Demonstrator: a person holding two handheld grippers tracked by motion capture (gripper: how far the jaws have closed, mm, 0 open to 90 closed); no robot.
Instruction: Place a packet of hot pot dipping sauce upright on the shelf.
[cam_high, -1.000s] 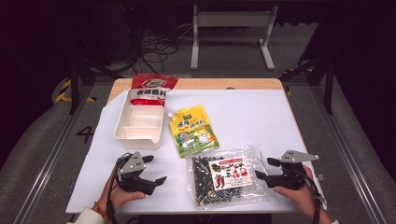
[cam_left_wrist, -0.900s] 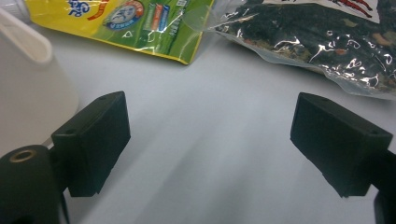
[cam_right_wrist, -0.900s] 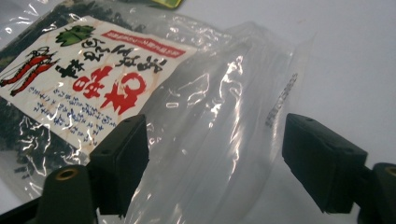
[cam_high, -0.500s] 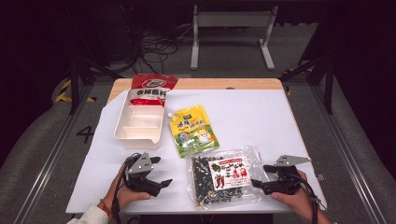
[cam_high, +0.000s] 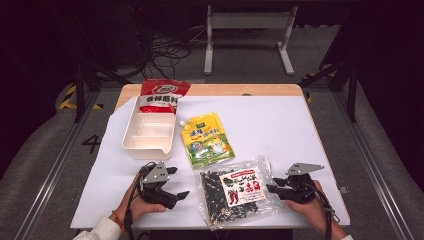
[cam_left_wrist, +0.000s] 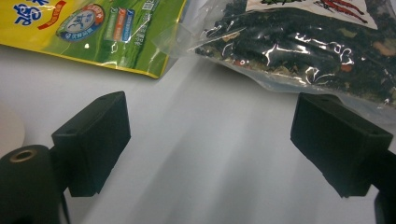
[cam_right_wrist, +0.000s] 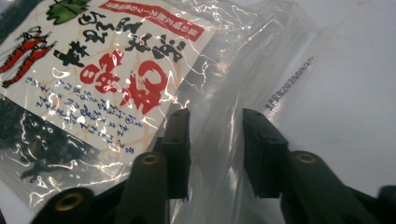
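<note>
**Clear spice bag taken at its edge by the right gripper**

A crinkled, transparent plastic bag of dark dried spices (cam_high: 239, 191), fronted by a white paper label printed with red characters and red chillies, is seen lying flat on the white paper-covered table (cam_high: 280, 130), near the front edge and between the two hands. Its glossy film is creased and catches the light.

The right gripper (cam_right_wrist: 215, 140) is held at the bag's right-hand margin. Its two blocky black jaws have just been closing, and a fold of the empty clear film is seen between them; a narrow gap remains, and whether the pads already press the film cannot be told.

The left gripper (cam_left_wrist: 210, 140) is held low over bare table just left of the bag, its matt black jaws spread wide with nothing between them.

Behind the bag, a smooth yellow-green spouted pouch (cam_high: 205, 140) is laid flat. Further left, a cream rectangular plastic tray with compartments (cam_high: 131, 142) is set, with a red glossy packet (cam_high: 162, 92) behind it.
</note>
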